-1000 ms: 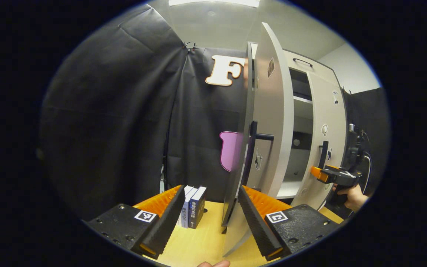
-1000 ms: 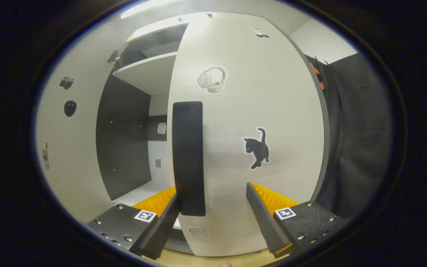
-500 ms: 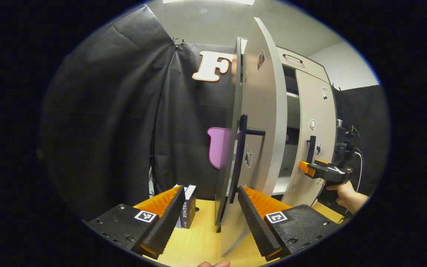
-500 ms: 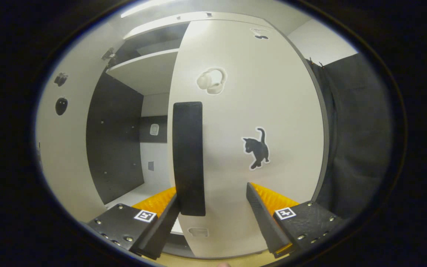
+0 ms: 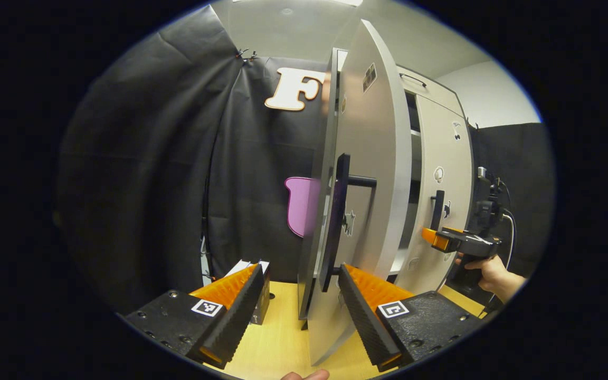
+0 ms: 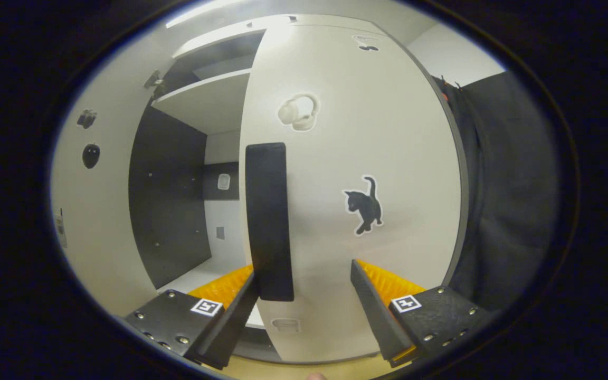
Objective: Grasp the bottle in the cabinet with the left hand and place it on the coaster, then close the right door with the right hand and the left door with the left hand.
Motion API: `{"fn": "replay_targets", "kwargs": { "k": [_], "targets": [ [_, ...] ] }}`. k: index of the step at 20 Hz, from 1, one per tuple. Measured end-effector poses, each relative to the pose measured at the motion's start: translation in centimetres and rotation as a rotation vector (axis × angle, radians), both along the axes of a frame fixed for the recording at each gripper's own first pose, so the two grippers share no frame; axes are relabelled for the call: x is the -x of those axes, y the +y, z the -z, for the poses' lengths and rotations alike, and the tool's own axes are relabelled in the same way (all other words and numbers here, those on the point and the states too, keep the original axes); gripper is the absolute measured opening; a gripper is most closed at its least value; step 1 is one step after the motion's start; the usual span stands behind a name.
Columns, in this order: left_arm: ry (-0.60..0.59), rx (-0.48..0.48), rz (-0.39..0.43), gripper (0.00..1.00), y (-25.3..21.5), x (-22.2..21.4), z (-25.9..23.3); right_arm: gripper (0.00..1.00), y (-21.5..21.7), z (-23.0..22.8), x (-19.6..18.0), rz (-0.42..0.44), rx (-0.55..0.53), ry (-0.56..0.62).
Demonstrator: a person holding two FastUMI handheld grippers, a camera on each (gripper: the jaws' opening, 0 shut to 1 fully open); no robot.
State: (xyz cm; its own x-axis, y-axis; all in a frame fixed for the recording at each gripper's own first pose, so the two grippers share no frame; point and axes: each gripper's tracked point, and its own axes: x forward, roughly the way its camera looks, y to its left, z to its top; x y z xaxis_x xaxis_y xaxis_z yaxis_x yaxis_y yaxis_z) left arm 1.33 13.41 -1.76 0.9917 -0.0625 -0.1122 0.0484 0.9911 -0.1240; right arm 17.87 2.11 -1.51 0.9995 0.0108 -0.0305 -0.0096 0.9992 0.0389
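Both cabinet doors are partly open, so the door-closing half of the task is under way and not finished. In the right gripper view, the right gripper sits up against the face of the right door, its fingers spread wide with the black vertical handle just inside the left finger; whether that finger actually touches the handle I cannot tell, and nothing is clamped between the two. To the left of that door a gap shows the dark cabinet interior and a white shelf, so the right door is judged to be swung most of the way but not shut. In the left gripper view, the left gripper is also wide open and holds nothing; the edge of the left door and its black handle stand between the fingers, with the right finger close to the door's lower part. Farther off in this view the right gripper appears at the right door, held by a hand. The bottle and the coaster cannot be made out in either view, and the visible part of the shelf looks bare, so I judge the bottle step likely done, though that cannot be confirmed. A few books stand on the wooden table behind the left finger. What remains: pushing the right door home, then the left.
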Motion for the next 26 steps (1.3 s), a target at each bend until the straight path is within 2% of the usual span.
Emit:
{"fn": "replay_targets", "kwargs": {
  "k": [4, 7, 15, 21, 23, 26],
  "targets": [
    [-0.008, -0.044, 0.031, 0.92, -1.7, -0.1, -0.3, 1.00, -0.5, 0.0, 2.6, -0.014, -0.001, -0.003],
    [-0.017, -0.069, 0.056, 0.92, -3.3, -0.2, -0.5, 1.00, -1.6, 0.3, 4.5, -0.017, -0.040, 0.011],
    [-0.003, -0.019, 0.144, 0.91, -8.8, -1.4, -0.1, 1.00, -5.9, 1.1, 8.7, 0.004, -0.058, 0.043],
    [-0.012, -0.042, 0.167, 0.91, -12.7, -3.2, 0.0, 1.00, -8.3, 1.3, 10.7, 0.021, -0.103, 0.060],
    [-0.022, -0.032, 0.175, 0.96, -14.2, -4.2, 0.3, 1.00, -9.2, 1.5, 11.2, 0.027, -0.100, 0.072],
    [-0.037, -0.065, 0.185, 0.97, -16.5, -6.0, 0.2, 0.97, -11.0, 1.5, 11.9, 0.049, -0.113, 0.079]
  ]
}}
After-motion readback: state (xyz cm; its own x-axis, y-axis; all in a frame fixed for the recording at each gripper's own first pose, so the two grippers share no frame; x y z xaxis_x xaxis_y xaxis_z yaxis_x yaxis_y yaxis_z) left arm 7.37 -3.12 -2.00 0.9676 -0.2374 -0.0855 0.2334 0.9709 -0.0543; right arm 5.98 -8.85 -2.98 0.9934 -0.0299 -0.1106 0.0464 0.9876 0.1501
